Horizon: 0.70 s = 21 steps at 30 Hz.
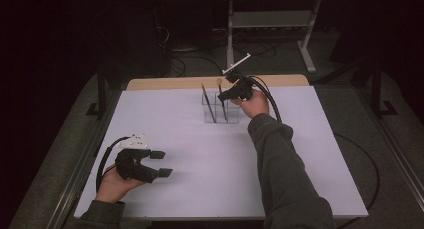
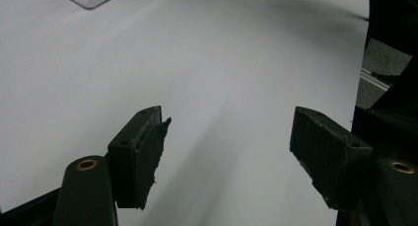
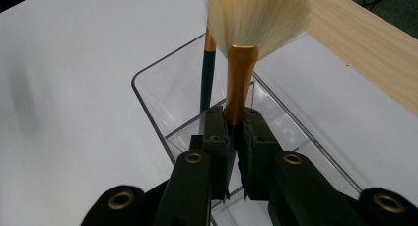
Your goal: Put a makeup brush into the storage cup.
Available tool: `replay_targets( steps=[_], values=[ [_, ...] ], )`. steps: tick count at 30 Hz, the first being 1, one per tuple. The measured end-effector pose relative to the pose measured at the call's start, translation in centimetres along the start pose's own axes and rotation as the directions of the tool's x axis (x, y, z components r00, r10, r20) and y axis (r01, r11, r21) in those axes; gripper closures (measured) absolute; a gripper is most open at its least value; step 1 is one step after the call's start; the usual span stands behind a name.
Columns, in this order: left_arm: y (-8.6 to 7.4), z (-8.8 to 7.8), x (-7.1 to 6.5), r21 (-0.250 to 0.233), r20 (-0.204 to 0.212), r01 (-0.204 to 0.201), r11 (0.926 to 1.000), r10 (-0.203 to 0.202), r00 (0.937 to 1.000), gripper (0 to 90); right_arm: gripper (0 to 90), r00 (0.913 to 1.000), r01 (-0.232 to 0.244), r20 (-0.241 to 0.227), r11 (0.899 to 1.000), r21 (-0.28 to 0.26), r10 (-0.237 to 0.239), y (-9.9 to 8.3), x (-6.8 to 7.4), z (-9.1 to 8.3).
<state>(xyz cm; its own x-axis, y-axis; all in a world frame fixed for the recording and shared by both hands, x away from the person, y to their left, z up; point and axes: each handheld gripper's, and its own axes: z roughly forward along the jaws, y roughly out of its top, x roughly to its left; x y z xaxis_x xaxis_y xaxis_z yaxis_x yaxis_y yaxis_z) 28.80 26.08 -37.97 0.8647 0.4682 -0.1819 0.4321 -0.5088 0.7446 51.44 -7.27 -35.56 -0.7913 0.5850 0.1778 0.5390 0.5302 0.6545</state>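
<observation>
Right gripper view: right tongs (image 3: 235, 132) clamped on brush (image 3: 240, 88) handle, over clear holder (image 3: 148, 100).
Left tongs (image 2: 226, 152): open, empty, near counter (image 1: 200, 154) edge, well apart from holder.
Handling: light, stiff, slippery handle; soft bristles, best gripped below ferrule.

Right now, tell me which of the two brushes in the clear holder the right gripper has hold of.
The gold-handled brush with the fluffy pale bristles: the right gripper is shut on its handle. The dark-handled brush stands free in the clear plastic holder.
</observation>
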Motion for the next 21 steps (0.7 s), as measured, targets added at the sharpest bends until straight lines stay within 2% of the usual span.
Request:
replay_targets(
  steps=[4,10,15,17,19,21],
  values=[
    [0.0,0.0,0.0,0.000,0.000,0.002,1.0000,-0.002,1.0000,28.3,73.4,0.9998,-0.012,0.015,1.000,0.003,0.012,-0.2,0.0,0.0],
    [0.0,0.0,0.0,-0.001,-0.001,-0.002,1.0000,0.002,1.0000,28.2,73.2,0.9997,-0.018,0.015,1.000,-0.004,0.018,-0.6,-0.3,-0.5],
    [0.0,0.2,-0.1,0.006,0.001,0.013,0.9999,-0.013,0.9999,28.2,71.3,0.9991,-0.042,0.000,0.999,-0.021,0.042,-0.9,-0.4,-1.0],
    [0.1,0.2,-0.1,0.004,0.000,0.005,1.0000,-0.005,1.0000,28.2,71.1,0.9988,-0.048,0.001,0.999,-0.021,0.048,-1.0,-0.3,-1.2],
    [0.2,0.2,-0.1,0.006,-0.002,0.001,1.0000,-0.001,1.0000,28.2,70.2,0.9996,-0.028,0.002,0.999,-0.024,0.028,-1.1,-0.3,-1.4],
    [0.3,0.3,-0.1,0.004,0.000,0.001,1.0000,-0.001,1.0000,28.2,69.1,0.9996,-0.029,-0.005,0.999,-0.031,0.029,-1.1,-0.3,-1.7]
  ],
)
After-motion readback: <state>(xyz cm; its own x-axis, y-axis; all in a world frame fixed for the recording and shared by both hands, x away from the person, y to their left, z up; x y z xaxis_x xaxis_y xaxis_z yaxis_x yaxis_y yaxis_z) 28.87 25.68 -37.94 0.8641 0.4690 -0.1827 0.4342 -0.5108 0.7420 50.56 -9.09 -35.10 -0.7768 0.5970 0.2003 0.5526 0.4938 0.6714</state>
